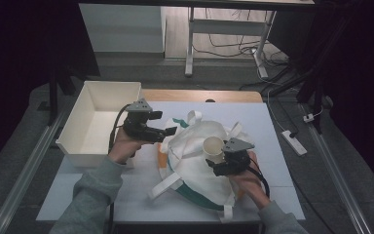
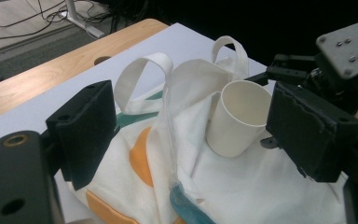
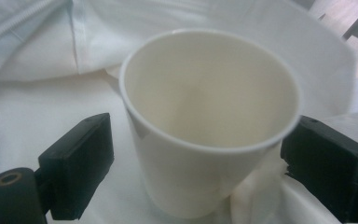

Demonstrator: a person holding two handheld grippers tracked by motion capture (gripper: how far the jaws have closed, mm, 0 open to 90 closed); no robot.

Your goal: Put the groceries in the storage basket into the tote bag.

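Standing upright on the white bag (image 1: 195, 161), the paper cup (image 1: 214, 147) sits between the right tool's (image 1: 217, 165) jaws — spread wide, pads clear of its walls, nothing gripped. Left tool (image 1: 168, 132) — open, empty — hovers beyond the bag's far edge, less near.

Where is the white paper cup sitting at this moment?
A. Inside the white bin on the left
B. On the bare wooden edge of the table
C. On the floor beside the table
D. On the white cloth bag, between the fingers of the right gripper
D: the paper cup stands upright on the cloth bag, with the right gripper open around it and a gap at each finger.
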